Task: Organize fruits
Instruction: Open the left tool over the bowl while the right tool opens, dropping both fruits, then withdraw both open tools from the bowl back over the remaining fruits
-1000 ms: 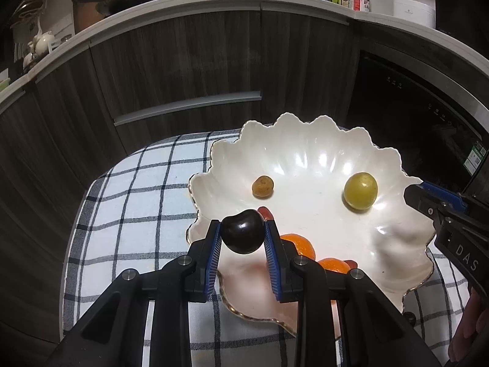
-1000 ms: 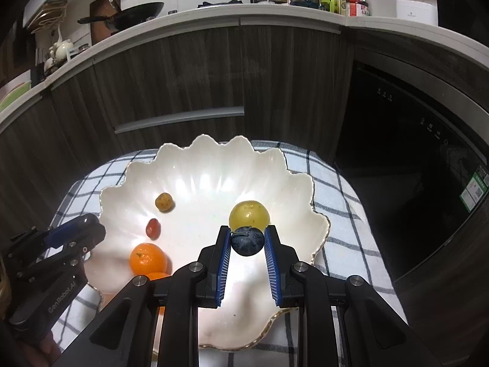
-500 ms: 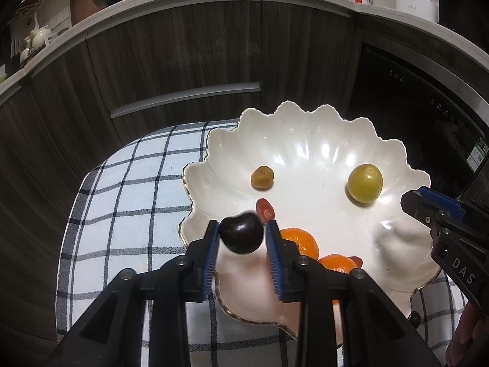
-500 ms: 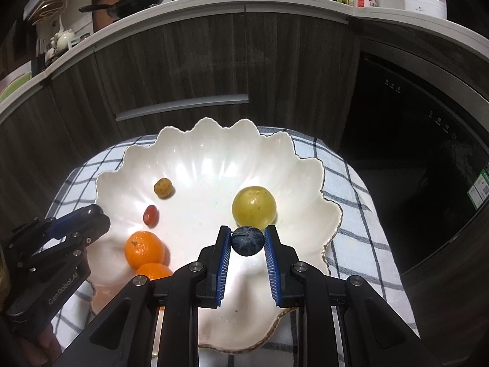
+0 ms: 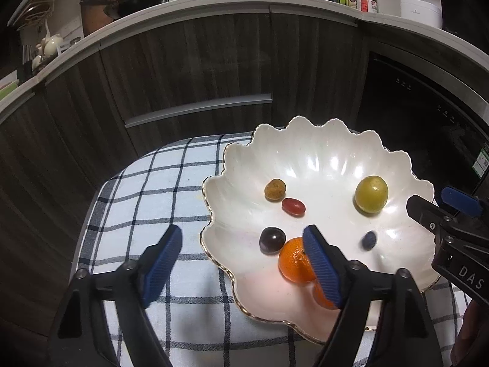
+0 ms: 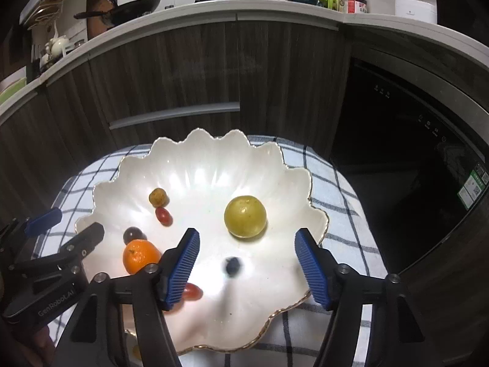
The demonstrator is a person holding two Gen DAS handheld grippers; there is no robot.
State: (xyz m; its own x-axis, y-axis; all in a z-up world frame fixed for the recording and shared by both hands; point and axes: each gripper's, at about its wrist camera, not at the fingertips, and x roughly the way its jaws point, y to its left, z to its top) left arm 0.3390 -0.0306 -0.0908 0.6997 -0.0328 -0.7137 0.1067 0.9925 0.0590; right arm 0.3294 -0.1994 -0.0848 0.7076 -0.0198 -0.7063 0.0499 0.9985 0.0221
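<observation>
Right hand-held gripper: seemingly "DAS" lettering.

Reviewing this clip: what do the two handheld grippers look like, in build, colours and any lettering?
Both are matte black, angular two-finger tools with silver screw heads at the joints and ribbed blue pads lining the fingers. The left gripper reads "GenRobot.AI" in grey on its side, seen from the right wrist view. The right gripper shows white letters "DAS" in the left wrist view. No cables or sleeves visible.

A small table covered by a blue-and-white checked cloth stands before dark cabinets, and a white scalloped dish with a gold rim rests on the cloth's right part.
</observation>
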